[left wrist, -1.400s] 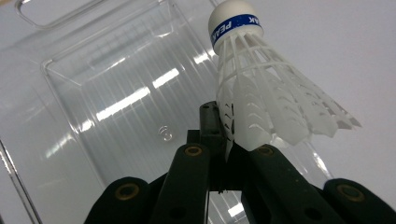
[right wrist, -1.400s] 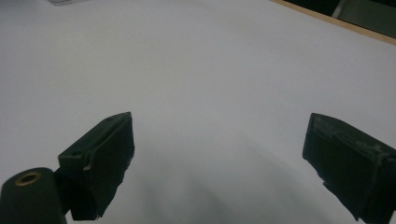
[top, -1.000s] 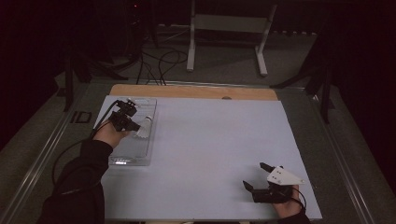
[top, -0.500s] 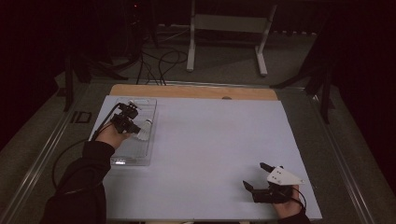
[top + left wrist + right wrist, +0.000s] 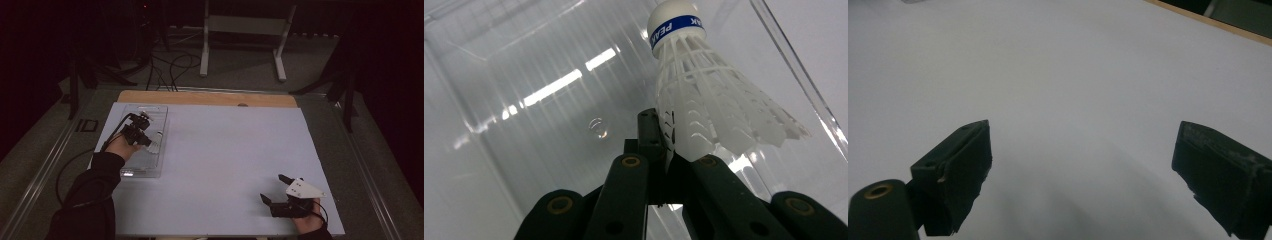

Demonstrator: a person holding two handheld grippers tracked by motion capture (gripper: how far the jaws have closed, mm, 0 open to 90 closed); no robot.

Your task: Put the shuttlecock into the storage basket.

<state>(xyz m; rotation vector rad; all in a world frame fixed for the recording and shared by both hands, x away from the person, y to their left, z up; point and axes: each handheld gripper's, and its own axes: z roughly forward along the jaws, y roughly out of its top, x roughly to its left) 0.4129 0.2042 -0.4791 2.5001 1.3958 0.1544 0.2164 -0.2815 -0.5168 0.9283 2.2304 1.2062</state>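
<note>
Clear tray [image 5: 794, 75] walls close beside the left gripper [image 5: 674, 150] jaws, shuttlecock [image 5: 704, 100] filling their gap — bare white sheet [image 5: 1073, 75] ahead of the wide-apart right gripper [image 5: 1083, 165] jaws, nothing between them

One overhead camera, two riding on the grippers

The high view looks forward and down over the white table sheet [image 5: 225, 160] from the person's side. The left gripper view sits very close inside the clear plastic box [image 5: 499, 75], which the high view shares at far left [image 5: 159, 111]. The right gripper view skims low over that sheet [image 5: 1058, 75].
</note>
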